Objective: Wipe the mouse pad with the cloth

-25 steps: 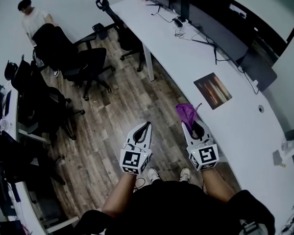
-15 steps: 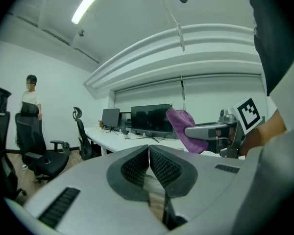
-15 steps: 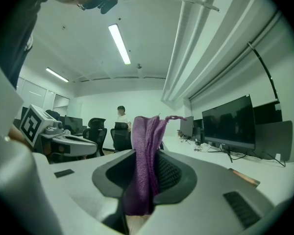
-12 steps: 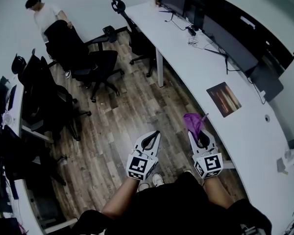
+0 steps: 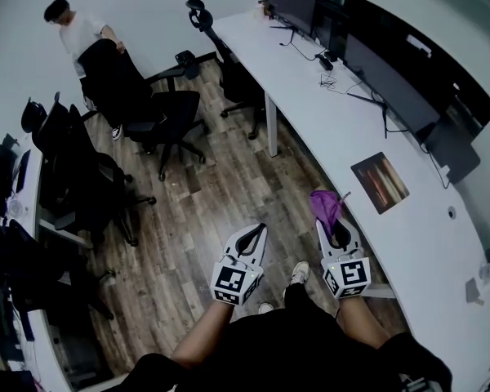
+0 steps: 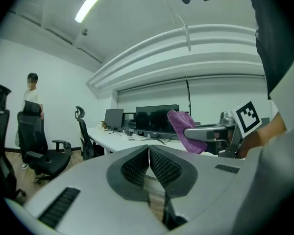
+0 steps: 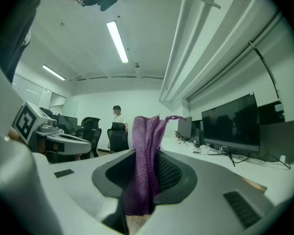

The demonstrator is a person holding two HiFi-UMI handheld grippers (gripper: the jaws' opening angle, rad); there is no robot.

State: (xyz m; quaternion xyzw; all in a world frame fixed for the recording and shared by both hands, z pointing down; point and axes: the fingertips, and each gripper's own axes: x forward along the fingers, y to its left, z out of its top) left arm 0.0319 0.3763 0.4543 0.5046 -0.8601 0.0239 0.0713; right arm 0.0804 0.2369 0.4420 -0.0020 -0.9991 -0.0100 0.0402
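The right gripper [image 5: 333, 222] is clamped on a fuzzy purple cloth [image 5: 327, 204], which sticks up from its jaws at the edge of the long white desk [image 5: 310, 88]. The left gripper [image 5: 256, 230] has its jaws pressed together on nothing. The dark rectangular mouse pad [image 5: 380, 182] lies farther along the desk, apart from the cloth. I'd judge that wiping has not begun, since the cloth must first reach the pad.
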